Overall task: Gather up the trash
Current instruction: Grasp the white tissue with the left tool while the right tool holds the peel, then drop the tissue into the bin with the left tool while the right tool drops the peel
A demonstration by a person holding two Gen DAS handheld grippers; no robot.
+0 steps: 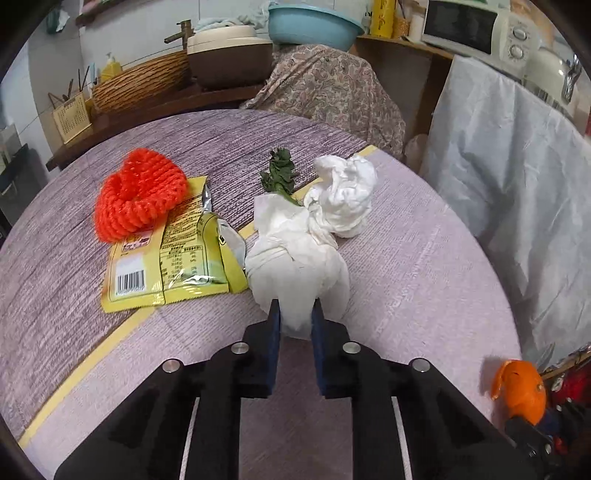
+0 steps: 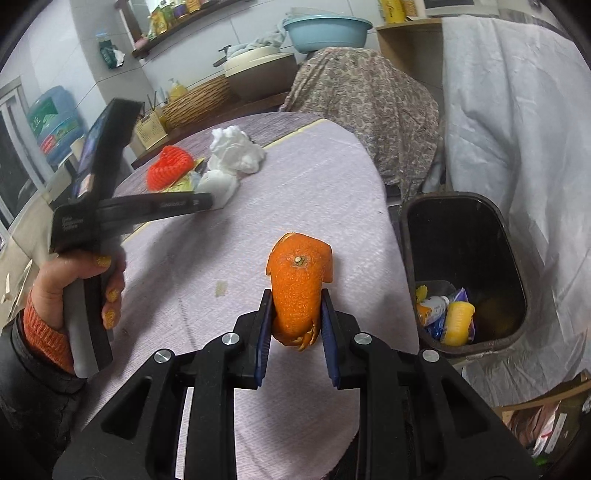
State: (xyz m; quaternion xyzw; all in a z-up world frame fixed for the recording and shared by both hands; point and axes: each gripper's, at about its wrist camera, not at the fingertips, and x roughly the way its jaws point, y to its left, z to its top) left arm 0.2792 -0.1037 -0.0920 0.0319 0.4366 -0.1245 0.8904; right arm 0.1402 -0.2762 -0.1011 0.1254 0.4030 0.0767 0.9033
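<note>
A round table with a mauve woven cloth [image 1: 424, 258] stands before a dark wooden shelf [image 1: 155, 107] bearing a wicker basket [image 1: 140, 83], a brown-and-cream cooker [image 1: 229, 55] and a pale blue plastic basin [image 1: 314, 26]; a white microwave [image 1: 476, 27] sits right of these.

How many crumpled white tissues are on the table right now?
2. The near tissue is pinched by the left gripper; the far tissue lies just behind it, touching it. More could be hidden underneath.

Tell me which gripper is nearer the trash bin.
Right. The right gripper, shut on the orange peel, sits beside the trash bin; the left gripper grips a crumpled tissue farther across the table.
</note>
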